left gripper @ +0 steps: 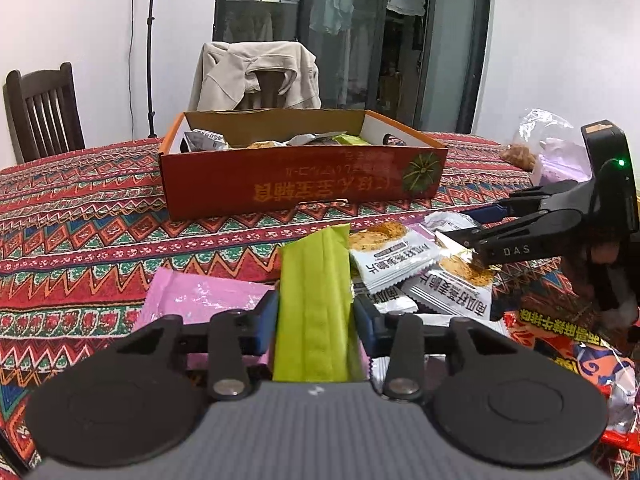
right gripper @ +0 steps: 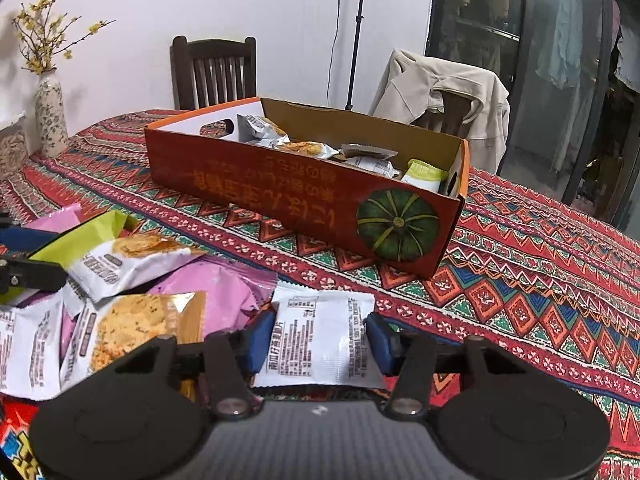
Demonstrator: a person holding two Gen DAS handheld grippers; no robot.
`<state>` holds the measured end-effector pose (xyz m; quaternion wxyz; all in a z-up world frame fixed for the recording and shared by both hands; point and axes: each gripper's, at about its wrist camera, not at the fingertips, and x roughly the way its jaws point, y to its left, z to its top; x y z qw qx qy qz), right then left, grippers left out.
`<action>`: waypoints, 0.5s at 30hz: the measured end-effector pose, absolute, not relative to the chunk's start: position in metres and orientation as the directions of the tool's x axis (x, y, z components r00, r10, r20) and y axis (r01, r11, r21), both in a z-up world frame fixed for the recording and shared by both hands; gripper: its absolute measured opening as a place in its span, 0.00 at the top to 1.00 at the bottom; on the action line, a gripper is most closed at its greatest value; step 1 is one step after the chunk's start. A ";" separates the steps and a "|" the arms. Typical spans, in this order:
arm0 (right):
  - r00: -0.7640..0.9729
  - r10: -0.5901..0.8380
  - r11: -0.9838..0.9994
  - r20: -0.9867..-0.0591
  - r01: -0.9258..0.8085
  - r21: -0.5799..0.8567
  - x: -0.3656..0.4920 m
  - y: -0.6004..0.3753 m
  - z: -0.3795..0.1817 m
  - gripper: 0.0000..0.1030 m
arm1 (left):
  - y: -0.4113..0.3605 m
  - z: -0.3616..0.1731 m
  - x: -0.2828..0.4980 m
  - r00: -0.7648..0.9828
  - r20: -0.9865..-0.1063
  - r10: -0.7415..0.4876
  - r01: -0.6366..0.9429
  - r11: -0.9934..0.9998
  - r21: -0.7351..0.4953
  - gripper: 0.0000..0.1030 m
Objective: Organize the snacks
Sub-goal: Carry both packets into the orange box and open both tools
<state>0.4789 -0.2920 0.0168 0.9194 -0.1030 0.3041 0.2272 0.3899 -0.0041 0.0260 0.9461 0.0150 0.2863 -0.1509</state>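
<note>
Crinkly green packet [left gripper: 316, 300] pinched between blue fingers [left gripper: 267, 322].

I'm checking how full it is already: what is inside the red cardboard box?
The red cardboard box holds several snack packets: white cracker packets, one showing a golden cracker, and a green-topped packet. Its near wall hides the bottom and anything lower down.

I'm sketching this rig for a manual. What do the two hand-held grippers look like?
Both look alike. The left hand-held gripper has a grey ribbed body, two round black discs, black linkage arms with silver pivot bolts, and blue finger pads. The right hand-held gripper matches; seen from the side, it shows white "DAS" lettering and a green light. No cables or sleeves are visible.
</note>
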 end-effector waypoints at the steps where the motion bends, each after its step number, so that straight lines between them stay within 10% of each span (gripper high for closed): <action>1: 0.713 0.353 0.876 -0.606 -0.479 -0.053 0.479 -0.292 0.017 0.52 | -0.004 0.026 0.389 0.790 -0.546 -0.278 0.294 0.954 -0.060 0.61; 15: 0.806 0.322 0.888 -0.496 -0.439 -0.137 0.391 -0.305 0.053 0.53 | 0.027 0.051 0.303 0.830 -0.489 -0.268 0.193 0.961 -0.199 0.62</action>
